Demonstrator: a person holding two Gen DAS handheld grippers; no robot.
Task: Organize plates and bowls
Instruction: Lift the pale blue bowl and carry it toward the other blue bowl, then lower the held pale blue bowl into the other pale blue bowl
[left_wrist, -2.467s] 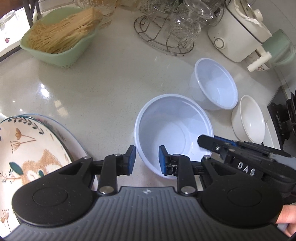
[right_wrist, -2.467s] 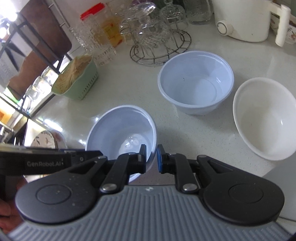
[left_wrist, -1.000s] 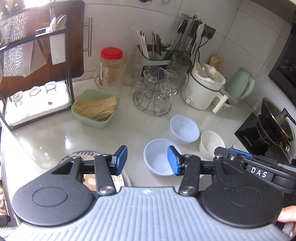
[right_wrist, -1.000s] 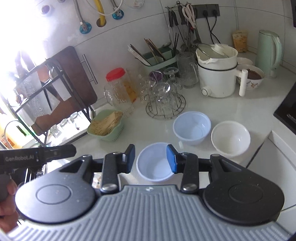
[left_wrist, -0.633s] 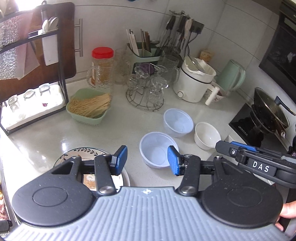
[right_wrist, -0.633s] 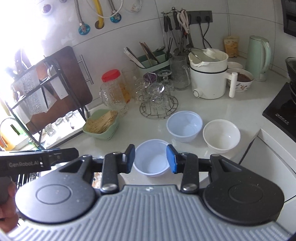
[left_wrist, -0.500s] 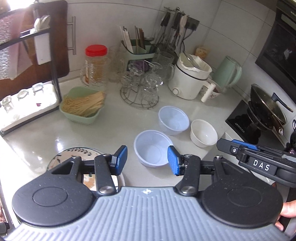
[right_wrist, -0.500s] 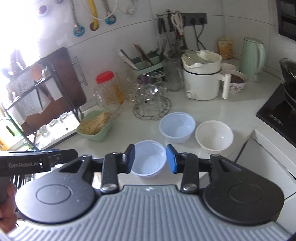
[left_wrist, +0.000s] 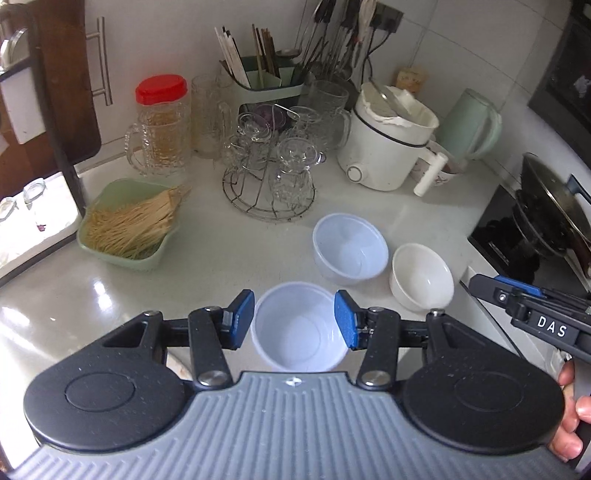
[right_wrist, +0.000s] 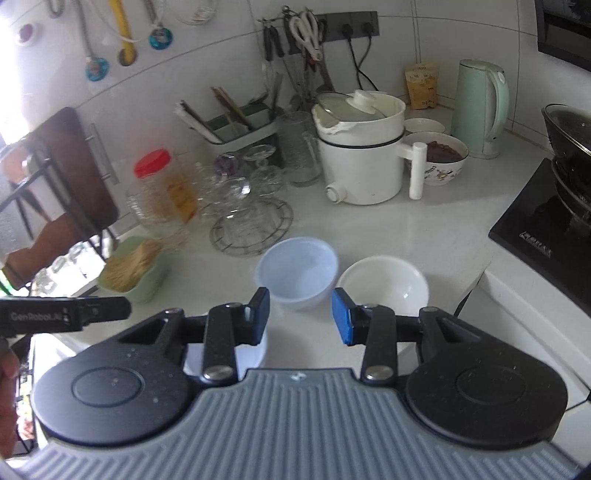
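bowls are what matter on this worktop (left_wrist: 229, 254): a near pale-blue plastic bowl (left_wrist: 301, 328) low in the centre of the left wrist frame, a second pale-blue bowl (left_wrist: 350, 253) right of centre beyond it, and a white bowl (left_wrist: 422, 281) just beside that one on its right. in the right wrist frame, which is a little blurred, the second blue bowl (right_wrist: 297, 271) and the white bowl (right_wrist: 383, 286) sit just below centre. the blue pair look thin, light and slightly flexible, likely to skid or tip if pushed on the glossy surface; the white one looks stiffer, probably ceramic or melamine, heavier and chippable. for each, my judgement is that the rim is the place to take hold, one finger inside the wall and one outside. all three are empty. the left gripper (left_wrist: 293, 325) hangs above the near bowl with its fingers released, the bowl showing between the pads but clear of them; the right gripper (right_wrist: 300, 320) also stands parted with nothing in it. other containers: a green basket (left_wrist: 127, 221) of dry noodles at left, a red-lidded glass jar (left_wrist: 160, 123) holding something yellowish, a wire rack (left_wrist: 269, 184) of upturned glasses, and a patterned bowl (right_wrist: 441, 158) with dark contents at upper right of the right wrist frame.
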